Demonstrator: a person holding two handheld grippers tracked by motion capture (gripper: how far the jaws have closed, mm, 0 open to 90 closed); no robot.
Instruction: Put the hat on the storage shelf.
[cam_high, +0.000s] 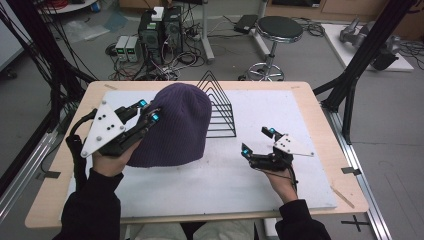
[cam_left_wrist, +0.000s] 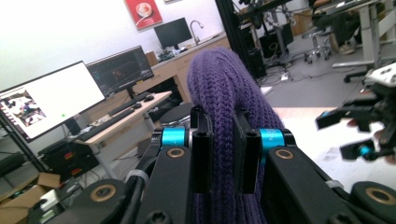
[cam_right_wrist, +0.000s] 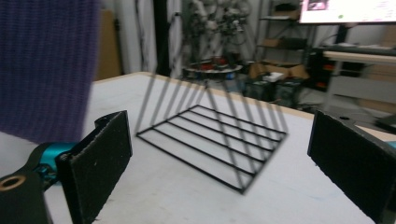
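A purple knitted beanie hangs above the white mat, its lower edge near the mat. My left gripper is shut on the beanie's left side; in the left gripper view the knit is pinched between the two jaws. Just behind and right of the beanie stands a black wire triangular rack, seen close in the right gripper view. Right of the beanie, low over the mat, my right gripper is open with nothing between its fingers.
The mat covers a wooden table. Black frame struts rise at the table's right side and cables at its left. A stool and computer boxes stand on the floor beyond.
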